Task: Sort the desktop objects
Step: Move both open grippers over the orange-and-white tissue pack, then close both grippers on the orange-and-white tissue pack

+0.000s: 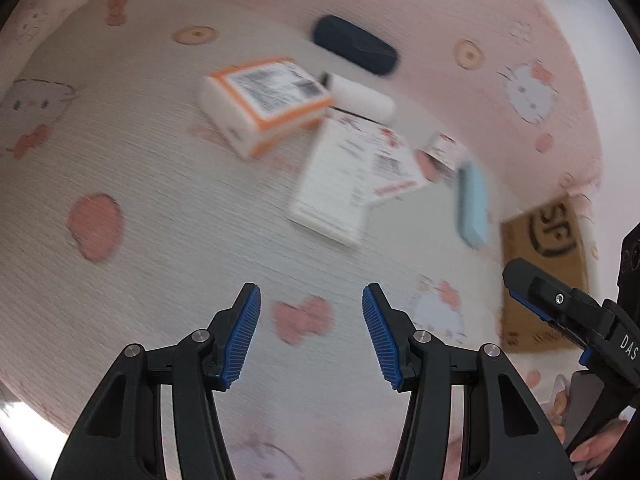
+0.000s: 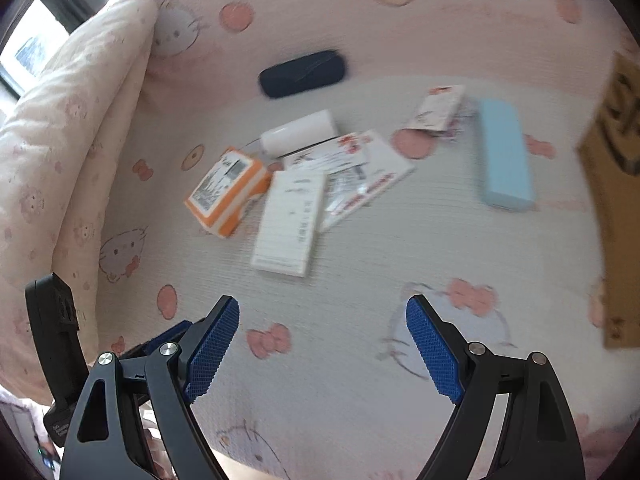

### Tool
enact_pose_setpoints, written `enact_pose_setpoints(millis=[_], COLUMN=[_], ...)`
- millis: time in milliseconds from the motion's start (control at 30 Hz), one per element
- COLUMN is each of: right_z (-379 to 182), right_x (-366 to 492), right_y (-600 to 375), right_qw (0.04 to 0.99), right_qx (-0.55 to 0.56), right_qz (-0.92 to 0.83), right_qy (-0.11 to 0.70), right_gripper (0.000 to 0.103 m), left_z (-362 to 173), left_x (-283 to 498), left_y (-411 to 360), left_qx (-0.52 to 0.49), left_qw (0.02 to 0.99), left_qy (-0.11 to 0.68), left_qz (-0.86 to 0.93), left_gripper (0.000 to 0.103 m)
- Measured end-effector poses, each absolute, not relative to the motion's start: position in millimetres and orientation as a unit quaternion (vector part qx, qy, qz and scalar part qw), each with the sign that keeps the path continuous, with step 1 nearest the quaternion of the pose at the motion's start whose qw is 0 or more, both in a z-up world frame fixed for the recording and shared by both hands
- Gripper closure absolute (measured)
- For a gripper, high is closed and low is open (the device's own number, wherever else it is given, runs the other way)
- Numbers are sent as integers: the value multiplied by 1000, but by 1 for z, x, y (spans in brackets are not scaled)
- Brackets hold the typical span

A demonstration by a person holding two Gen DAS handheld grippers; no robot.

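A pink bedspread (image 2: 360, 360) printed with cartoon cats, bows and hearts is covering the whole surface, and every object is lying on it. A folded quilt (image 2: 72, 160) in the same print is bunching up along the left side of the right wrist view. A brown cardboard box (image 2: 612, 208) is sitting at the right edge, well apart from the cluster of small things.

In the middle, a white booklet (image 2: 290, 222) is lying flat, partly overlapping a red-and-white printed packet (image 2: 360, 176). Just beside the booklet, an orange-and-white carton (image 2: 226, 192) is resting tilted. A white cylinder (image 2: 300, 132) is lying on its side behind them, touching the packet. A light blue case (image 2: 505, 156) is lying alone toward the cardboard box, with a small printed pouch (image 2: 440, 108) near its far end. A dark blue oval case (image 2: 302, 72) is sitting farthest back.

The left gripper (image 1: 311, 320) is hovering above the bedspread with its blue pads about halfway apart and nothing between them. The right gripper (image 2: 322, 340) is standing wide apart, likewise empty. Both are well short of the objects. The views are blurring with motion.
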State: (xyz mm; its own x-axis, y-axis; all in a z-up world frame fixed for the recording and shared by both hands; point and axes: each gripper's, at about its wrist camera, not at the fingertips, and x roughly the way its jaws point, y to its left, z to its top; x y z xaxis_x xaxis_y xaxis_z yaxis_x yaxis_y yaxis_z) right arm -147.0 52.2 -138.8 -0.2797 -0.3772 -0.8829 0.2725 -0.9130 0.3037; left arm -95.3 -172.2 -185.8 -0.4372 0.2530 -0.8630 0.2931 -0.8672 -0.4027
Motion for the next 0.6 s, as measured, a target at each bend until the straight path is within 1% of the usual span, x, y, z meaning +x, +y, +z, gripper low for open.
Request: enact_pose_setpoints(millis=[167,367,433,600], right_z=[-159,-178,-185,-202], right_x=[-171,-208,-221,-248], right_y=[25,8,0,-26], right_qw=[234,268,274,291], right_qx=[561,546,541,535], right_qz=[-792,-780,-779,-781], right_qy=[-61,-144,-157,-138], right_gripper=[18,18,18,18], left_z=[-194,-201,-203,-212], left_x=[-108,-131,-136,-152], left_y=[-200,-210,-210,-213], left_qx=[514,479,469,466], left_qw=[32,38,41,60], left_qy=[256,269,274,294], left_qz=[-818,-834,-838,-832], left_gripper=[46,46,46,46])
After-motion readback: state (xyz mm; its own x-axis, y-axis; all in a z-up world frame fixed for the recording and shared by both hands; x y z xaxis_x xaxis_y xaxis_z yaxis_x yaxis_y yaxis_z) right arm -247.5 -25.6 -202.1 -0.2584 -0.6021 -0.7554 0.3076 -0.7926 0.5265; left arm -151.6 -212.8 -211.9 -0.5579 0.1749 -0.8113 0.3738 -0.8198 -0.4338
